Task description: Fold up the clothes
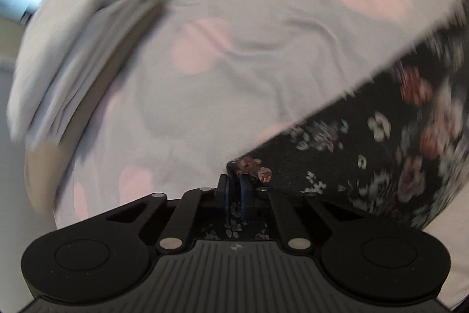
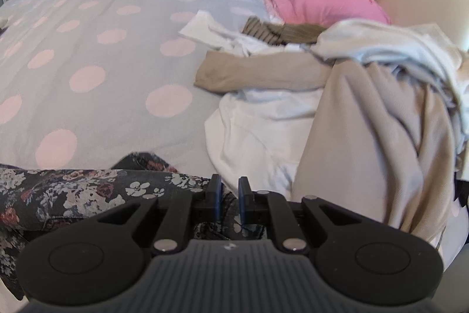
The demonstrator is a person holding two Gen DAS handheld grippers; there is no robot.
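Both grippers grasp the black floral-print fabric garment (image 1: 366, 154): left gripper (image 1: 234, 189) jaws clenched on its corner, right gripper (image 2: 229, 195) jaws pinching its edge. It stretches from lower centre toward the right in the left view, over the grey pink-dotted bedsheet (image 2: 102, 34).

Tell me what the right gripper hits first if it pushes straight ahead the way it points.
Probably the white garment right ahead of the right gripper, at the pile's near edge; depth is unclear. It already pinches the floral garment.

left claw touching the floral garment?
Touching. Left wrist view: the left claw has its blue pads closed on a corner of the dark floral garment, with fabric showing between them.
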